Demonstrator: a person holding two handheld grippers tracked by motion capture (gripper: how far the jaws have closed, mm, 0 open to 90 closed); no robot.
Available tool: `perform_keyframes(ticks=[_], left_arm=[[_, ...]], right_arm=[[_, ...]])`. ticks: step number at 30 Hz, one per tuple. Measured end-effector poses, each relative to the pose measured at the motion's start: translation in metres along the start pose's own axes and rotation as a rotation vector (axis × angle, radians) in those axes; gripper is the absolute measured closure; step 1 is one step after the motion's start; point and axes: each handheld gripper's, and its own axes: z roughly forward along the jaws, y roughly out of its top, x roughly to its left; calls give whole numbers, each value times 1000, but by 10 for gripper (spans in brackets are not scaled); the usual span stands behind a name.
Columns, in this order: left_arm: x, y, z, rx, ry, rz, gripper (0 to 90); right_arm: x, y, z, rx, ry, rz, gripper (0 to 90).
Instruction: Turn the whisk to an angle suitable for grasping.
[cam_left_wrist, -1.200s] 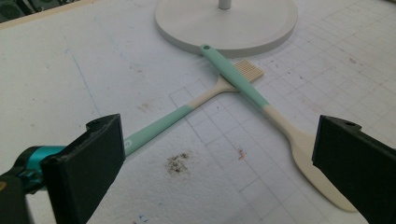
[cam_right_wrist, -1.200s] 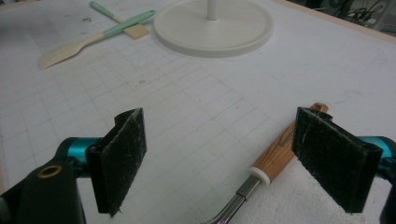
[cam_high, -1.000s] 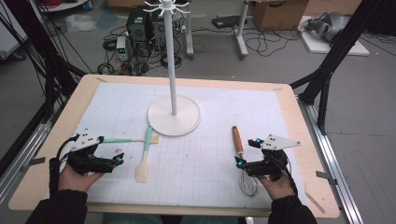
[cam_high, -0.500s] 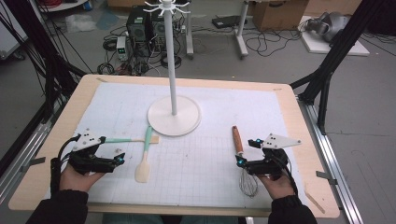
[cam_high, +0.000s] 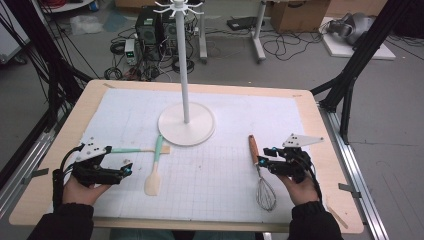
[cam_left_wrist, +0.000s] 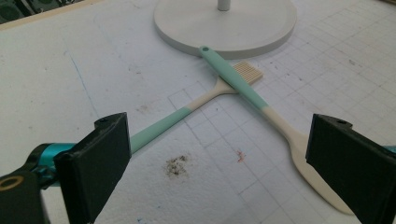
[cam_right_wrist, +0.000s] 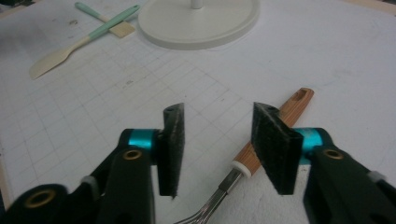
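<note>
1. since the earlier frame, both hands have kept their places near the white stand (cam_high: 186, 127); the right gripper (cam_right_wrist: 217, 140) alone has changed, its jaws having just been closing to about half width, with nothing between them.
2. right gripper: unclenched, grasping nothing. the whisk (cam_high: 261, 172) lies on the table just beside it, on the side toward the stand, wooden handle pointing toward the stand's base, wire head toward the person.
3. left gripper (cam_high: 102, 172): jaws spread wide, grasping nothing, resting to the left of the stand's base.
4. to do the step well, judging from this: shift the right gripper sideways until the whisk's handle sits between the pads, then squeeze on the wood, not the thin metal neck.
5. in the right gripper view, the handle (cam_right_wrist: 275, 128) runs behind the right-hand pad, outside the gap; the high view leaves this unclear.
6. in the left gripper view, a green-handled spatula (cam_left_wrist: 261, 109) lies crossed over a green-handled brush (cam_left_wrist: 196, 112), touching the stand's base.
7. the high view adds the stand's tall pole with hooks on top.
</note>
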Motion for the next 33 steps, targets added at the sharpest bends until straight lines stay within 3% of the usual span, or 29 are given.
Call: perform_keyframes(ticks=[8,14,21,33], left_arm=[[1,0,-1,-2,2,1,73],[2,0,-1,-7,3,2,75],[2,0,-2,-13,7,4,79],[2,0,-2,-15,5,7,83]], right_arm=[[-14,20,4,35,-4,-5,742],[-32,35,10,70,-14,22,885],[-53,29,30,115,-42,67,892],[-70,15,65,198,-68,117,891]])
